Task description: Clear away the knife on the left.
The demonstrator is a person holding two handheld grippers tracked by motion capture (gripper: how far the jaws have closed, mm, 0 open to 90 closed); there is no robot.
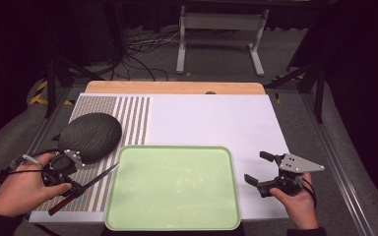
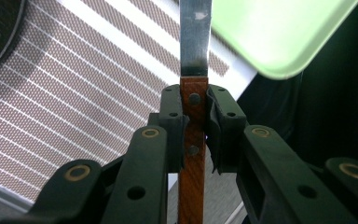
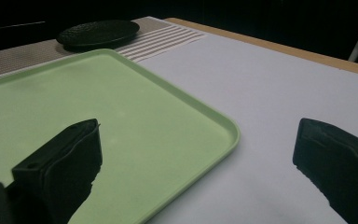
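My left gripper (image 1: 71, 186) sits at the table's front left, shut on the wooden handle of a knife (image 1: 86, 186). The knife (image 2: 194, 88) has a steel blade that points toward the green tray's left edge. The light green tray (image 1: 128, 206) lies empty at the front middle. A dark textured oval plate (image 1: 90, 135) rests on the striped mat, just behind the left gripper. My right gripper (image 1: 257, 169) is open beside the tray's right edge, low over the white surface. In the right gripper view its jaws stand wide apart (image 3: 193, 158) over the tray's corner (image 3: 214, 135).
A striped mat (image 1: 133, 118) covers the left part of the white tabletop (image 1: 216, 118). A wooden strip (image 1: 177, 87) runs along the far edge. Beyond the table stand a white metal frame (image 1: 221, 34) and loose cables (image 1: 138, 54) on the floor.
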